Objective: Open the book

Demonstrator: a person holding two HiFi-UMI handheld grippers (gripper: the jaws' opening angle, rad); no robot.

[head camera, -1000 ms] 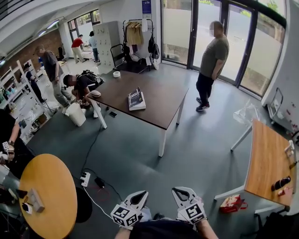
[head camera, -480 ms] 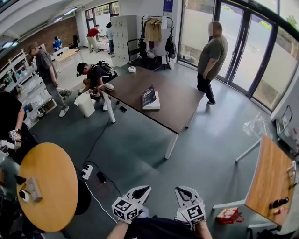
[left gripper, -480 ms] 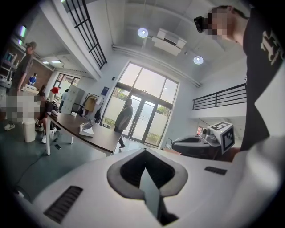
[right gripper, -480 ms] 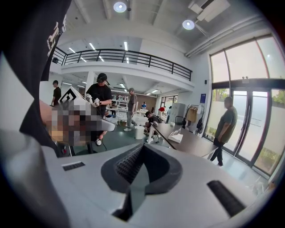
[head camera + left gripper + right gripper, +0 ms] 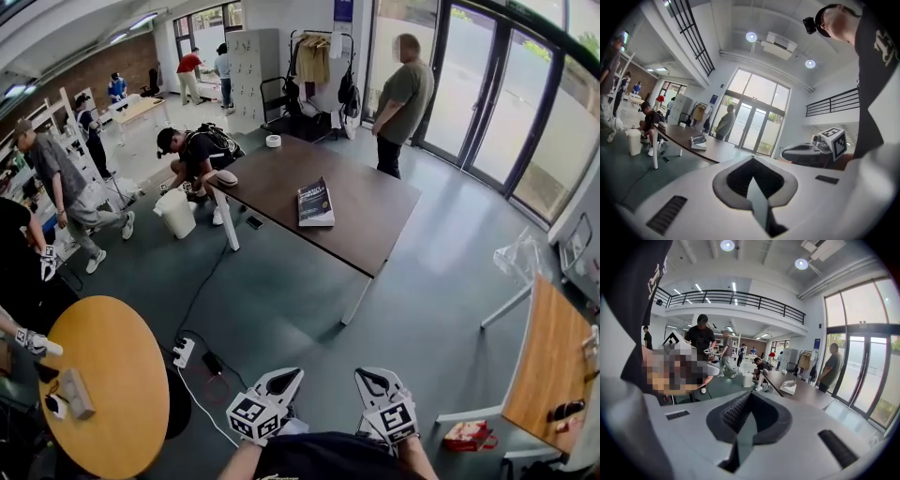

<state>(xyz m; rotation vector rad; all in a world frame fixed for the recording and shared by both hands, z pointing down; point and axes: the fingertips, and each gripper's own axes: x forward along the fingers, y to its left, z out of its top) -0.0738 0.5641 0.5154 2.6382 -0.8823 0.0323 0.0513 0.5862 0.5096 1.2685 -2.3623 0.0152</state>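
Logging containers first: a white bucket [image 5: 176,214] stands on the floor just beside a crouching person [image 5: 192,155] at the left end of the dark table [image 5: 370,225]. I cannot see what it holds. A red bag [image 5: 466,434] lies on the floor under the wooden table [image 5: 544,361] at the right, contents not visible.

The book [image 5: 316,202] lies closed and flat near the middle of the dark table, well apart from both grippers. A tape roll [image 5: 273,141] sits at the table's far end.

The left gripper [image 5: 284,377] and right gripper [image 5: 368,377] are side by side low in the head view, over grey floor. Each has its jaws together with nothing between them.

Room: a round wooden table [image 5: 103,394] at lower left, a power strip [image 5: 184,352] on the floor, and a standing person [image 5: 403,98] by the glass doors.

View differences: only the head view shows the floor and power strip. The left gripper view shows ceiling lamps [image 5: 751,36] and the right gripper's marker cube. The right gripper view alone shows an upper balcony railing [image 5: 731,298]. Both gripper views catch the book edge-on.
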